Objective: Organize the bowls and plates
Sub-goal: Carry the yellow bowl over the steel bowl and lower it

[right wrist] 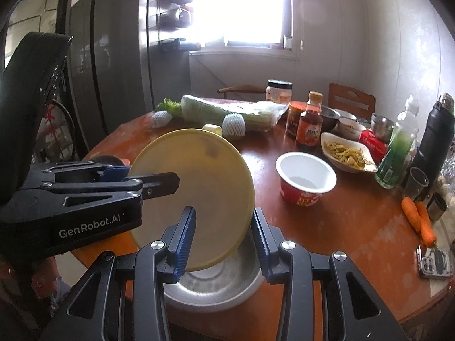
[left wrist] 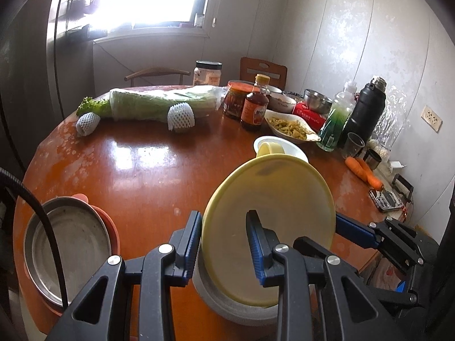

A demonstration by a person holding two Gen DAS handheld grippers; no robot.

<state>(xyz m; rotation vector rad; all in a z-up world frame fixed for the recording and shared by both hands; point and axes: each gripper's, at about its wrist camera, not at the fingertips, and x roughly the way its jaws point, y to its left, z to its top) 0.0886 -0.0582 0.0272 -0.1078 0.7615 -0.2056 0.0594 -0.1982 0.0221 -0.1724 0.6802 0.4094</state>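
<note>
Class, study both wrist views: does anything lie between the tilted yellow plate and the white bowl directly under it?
Nothing visible does. The yellow plate tilts over the white bowl, its lower edge dipping inside the rim. Both the left gripper and the right gripper straddle the plate's edges.

Yellow plate [left wrist: 273, 199] tilted on edge above white bowl [left wrist: 227, 304], near edge of round wooden table [left wrist: 142, 164]. Left gripper [left wrist: 224, 244] fingers straddle plate's left rim, jaws parted. Right gripper [left wrist: 355, 231] reaches plate's right edge. Steel plate [left wrist: 71, 244] on orange dish [left wrist: 111, 227], left of yellow plate.
</note>
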